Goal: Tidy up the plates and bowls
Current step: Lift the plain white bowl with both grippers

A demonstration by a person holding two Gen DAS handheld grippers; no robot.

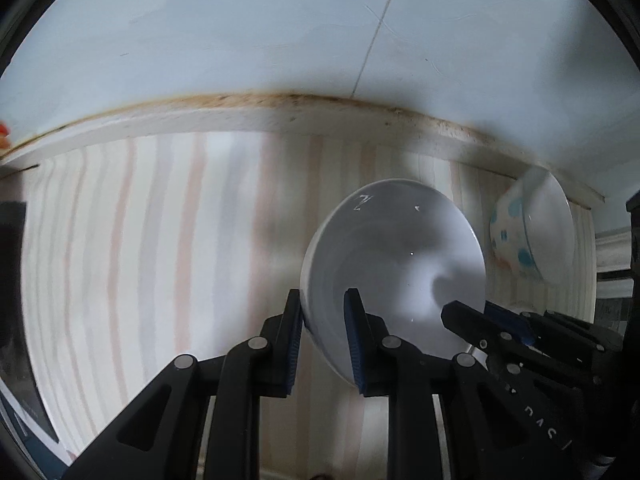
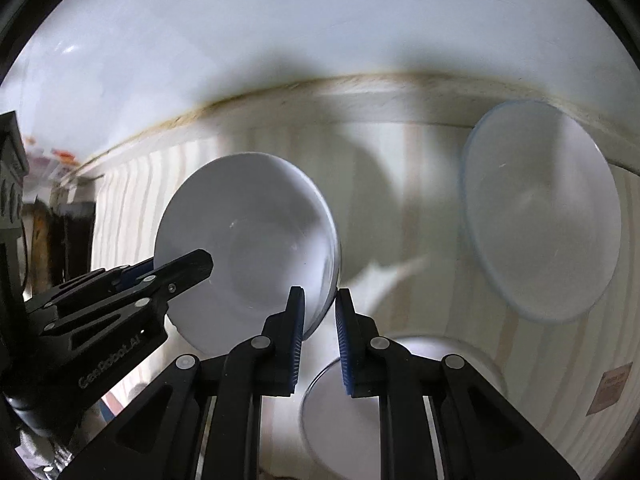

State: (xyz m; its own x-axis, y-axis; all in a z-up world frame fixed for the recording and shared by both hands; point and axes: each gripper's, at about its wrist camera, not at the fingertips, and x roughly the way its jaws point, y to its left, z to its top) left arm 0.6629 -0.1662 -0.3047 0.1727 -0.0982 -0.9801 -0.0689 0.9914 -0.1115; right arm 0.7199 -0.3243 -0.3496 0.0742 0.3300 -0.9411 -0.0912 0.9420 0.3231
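A plain white bowl (image 1: 396, 256) is held tilted above the striped cloth (image 1: 160, 240). My left gripper (image 1: 323, 340) is shut on its left rim. My right gripper (image 2: 318, 340) is shut on the opposite rim of the same bowl (image 2: 248, 252); it also shows in the left wrist view (image 1: 486, 320). A white bowl with blue dots (image 1: 528, 232) stands to the right, and in the right wrist view it shows as a blue-rimmed bowl (image 2: 540, 216). Another white dish (image 2: 360, 412) lies below the right gripper.
A white wall (image 1: 280, 40) rises behind the counter's raised back edge (image 1: 280, 116). Dark objects (image 1: 16, 300) stand at the left end of the cloth. A small brown label (image 2: 612, 390) lies on the cloth at the right.
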